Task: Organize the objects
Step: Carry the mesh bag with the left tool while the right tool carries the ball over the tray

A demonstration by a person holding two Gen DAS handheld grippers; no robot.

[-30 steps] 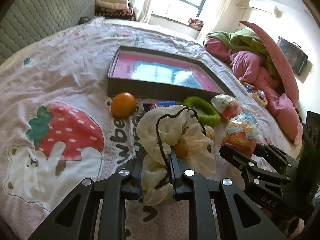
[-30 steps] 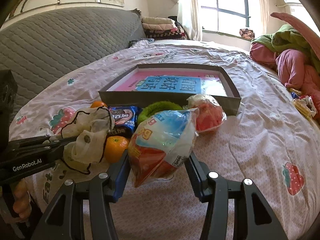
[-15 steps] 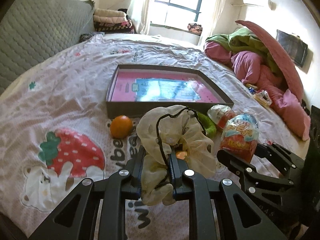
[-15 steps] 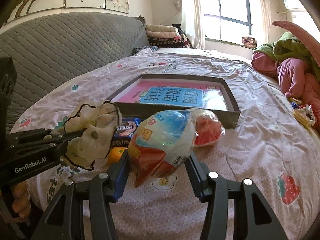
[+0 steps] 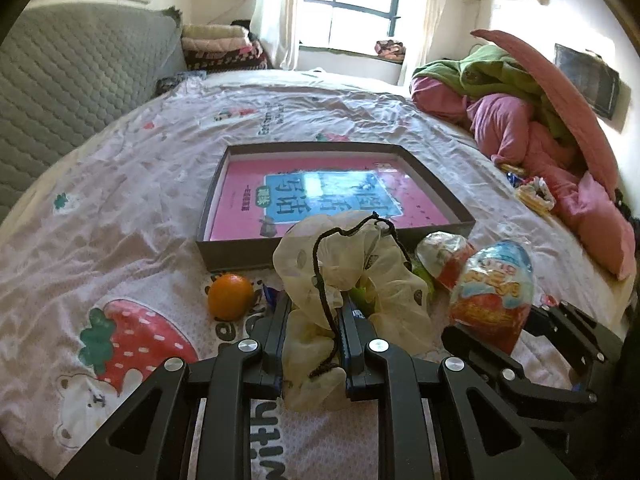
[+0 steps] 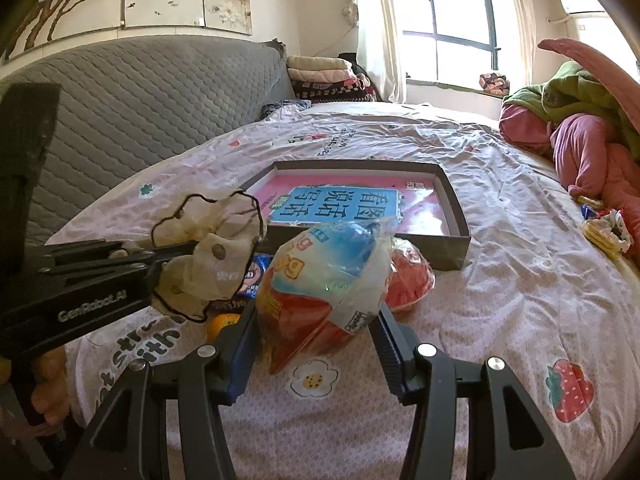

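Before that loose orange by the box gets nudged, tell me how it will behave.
The orange looks round and smooth, so it would probably roll. The wrinkled bedsheet under it seems soft and may slow it. It looks firm, unlikely to deform.

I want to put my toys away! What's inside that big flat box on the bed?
Inside the flat box lies a pink book with a blue label, covering nearly the whole bottom. Anything under the book is hidden. The cream scrunchie, held up in front, covers the book's near edge.
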